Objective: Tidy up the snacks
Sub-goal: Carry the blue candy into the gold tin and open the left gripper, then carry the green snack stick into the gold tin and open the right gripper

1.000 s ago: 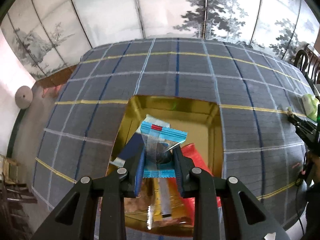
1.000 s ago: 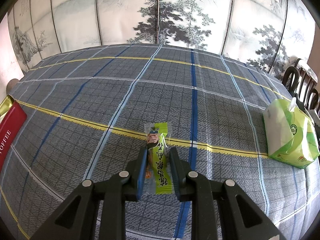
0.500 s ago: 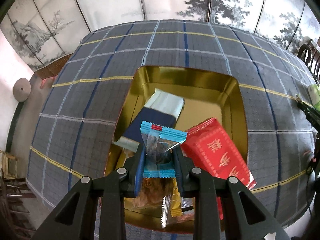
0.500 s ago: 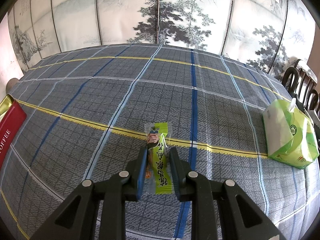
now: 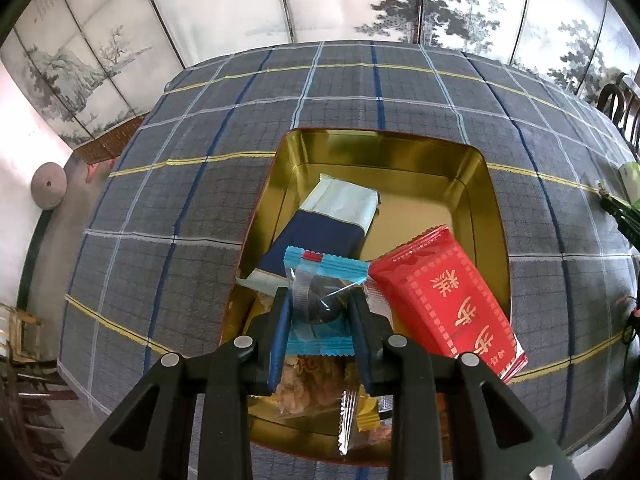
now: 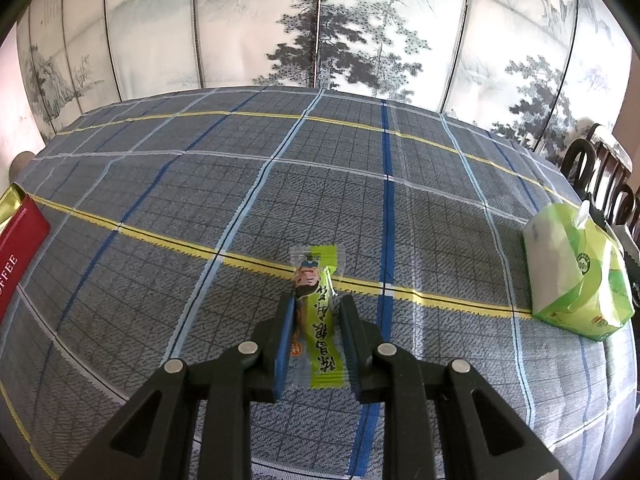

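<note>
My left gripper (image 5: pixel 320 300) is shut on a blue-edged clear snack packet (image 5: pixel 325 280) and holds it above the gold tin (image 5: pixel 384 148). In the tin lie a navy and pale packet (image 5: pixel 332 224), a red packet (image 5: pixel 444 300) and several clear-wrapped snacks (image 5: pixel 316 384) near its front edge. My right gripper (image 6: pixel 317 308) is shut on a green stick snack (image 6: pixel 320 316), just above the plaid tablecloth (image 6: pixel 280 184).
A green tissue pack (image 6: pixel 576 272) lies at the right of the table. The tin's red side (image 6: pixel 16 256) shows at the far left of the right wrist view. A painted folding screen (image 6: pixel 320 20) stands behind the table. Dark chairs (image 6: pixel 600 176) stand at the right.
My left gripper has risen and pulled back over the tin with the blue packet, so more of the tin shows. The right gripper has not moved.
</note>
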Tool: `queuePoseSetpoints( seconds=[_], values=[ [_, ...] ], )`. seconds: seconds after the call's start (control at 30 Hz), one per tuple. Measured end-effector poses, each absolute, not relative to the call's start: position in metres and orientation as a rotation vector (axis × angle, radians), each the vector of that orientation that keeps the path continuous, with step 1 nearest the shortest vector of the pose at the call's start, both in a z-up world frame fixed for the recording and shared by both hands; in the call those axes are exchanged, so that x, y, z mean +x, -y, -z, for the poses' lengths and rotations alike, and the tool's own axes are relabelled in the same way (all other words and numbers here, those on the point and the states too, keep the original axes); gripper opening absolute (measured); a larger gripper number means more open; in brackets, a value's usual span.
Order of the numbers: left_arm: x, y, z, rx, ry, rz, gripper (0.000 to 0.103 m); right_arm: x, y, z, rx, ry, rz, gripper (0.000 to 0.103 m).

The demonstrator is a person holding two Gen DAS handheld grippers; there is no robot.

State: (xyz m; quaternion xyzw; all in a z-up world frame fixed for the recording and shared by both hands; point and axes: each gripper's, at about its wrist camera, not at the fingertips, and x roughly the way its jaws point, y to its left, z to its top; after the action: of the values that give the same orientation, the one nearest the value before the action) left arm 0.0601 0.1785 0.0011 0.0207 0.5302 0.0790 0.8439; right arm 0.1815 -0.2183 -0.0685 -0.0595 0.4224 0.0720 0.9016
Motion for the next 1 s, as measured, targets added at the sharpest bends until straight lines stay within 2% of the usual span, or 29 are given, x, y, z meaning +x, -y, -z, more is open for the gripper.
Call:
queuePoseSetpoints(
  seconds=[0.2, 0.43, 0.57, 1.0],
  values=[
    [0.059, -0.177, -0.003, 0.063, -1.117, -0.165, 0.028, 0.181, 0.219, 0.068, -0.127, -0.873, -0.147, 0.023],
    [0.058, -0.177, -0.005, 0.062, -1.103, -0.181, 0.042, 0.182, 0.219, 0.067, -0.135, -0.872, -0.129, 0.023],
    [0.056, -0.177, -0.007, 0.055, -1.092, -0.173, 0.057, 0.183, 0.221, 0.066, -0.121, -0.880, -0.101, 0.022],
    [0.031, -0.179, -0.029, 0.047, -0.997, -0.201, 0.073, 0.170, 0.199, 0.056, -0.073, -0.893, -0.078, 0.021]
  ],
)
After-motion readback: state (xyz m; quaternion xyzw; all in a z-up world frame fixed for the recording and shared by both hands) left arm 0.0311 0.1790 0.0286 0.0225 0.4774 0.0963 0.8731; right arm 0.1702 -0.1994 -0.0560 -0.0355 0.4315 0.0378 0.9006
